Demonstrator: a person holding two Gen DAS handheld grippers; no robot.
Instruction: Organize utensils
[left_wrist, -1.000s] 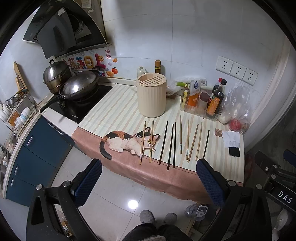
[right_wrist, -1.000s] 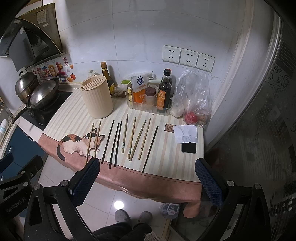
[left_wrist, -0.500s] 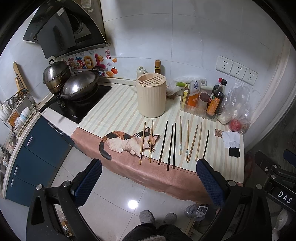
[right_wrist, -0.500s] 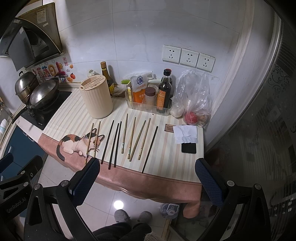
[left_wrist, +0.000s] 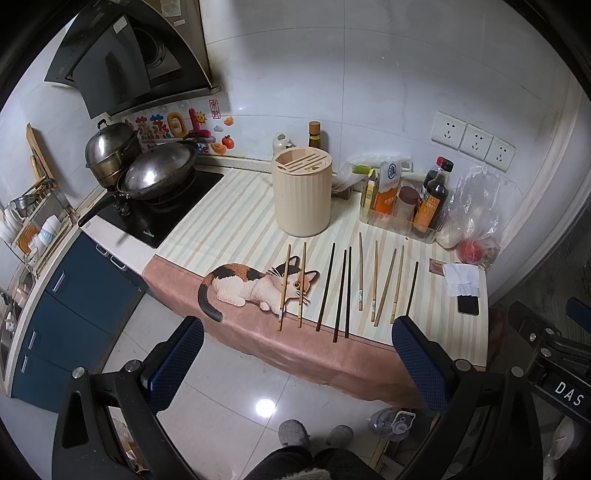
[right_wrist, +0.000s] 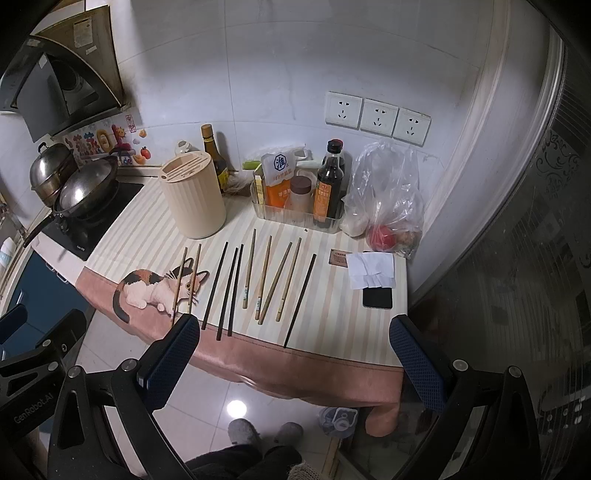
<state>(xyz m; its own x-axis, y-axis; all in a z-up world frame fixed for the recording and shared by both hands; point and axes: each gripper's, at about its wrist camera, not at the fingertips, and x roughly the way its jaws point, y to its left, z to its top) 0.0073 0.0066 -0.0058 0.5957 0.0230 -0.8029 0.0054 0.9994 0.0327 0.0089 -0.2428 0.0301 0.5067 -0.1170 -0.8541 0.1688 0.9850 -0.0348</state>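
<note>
Several chopsticks lie side by side on the striped counter mat: light wooden ones and dark ones. A beige ribbed utensil holder with slots on top stands upright behind them. My left gripper is open and empty, held in front of the counter edge above the floor. My right gripper is open and empty, also short of the counter edge.
A wok and pot stand on the black cooktop at the left. A clear bin of sauce bottles, a plastic bag, a tissue and a phone sit at the right. Blue cabinets stand below left.
</note>
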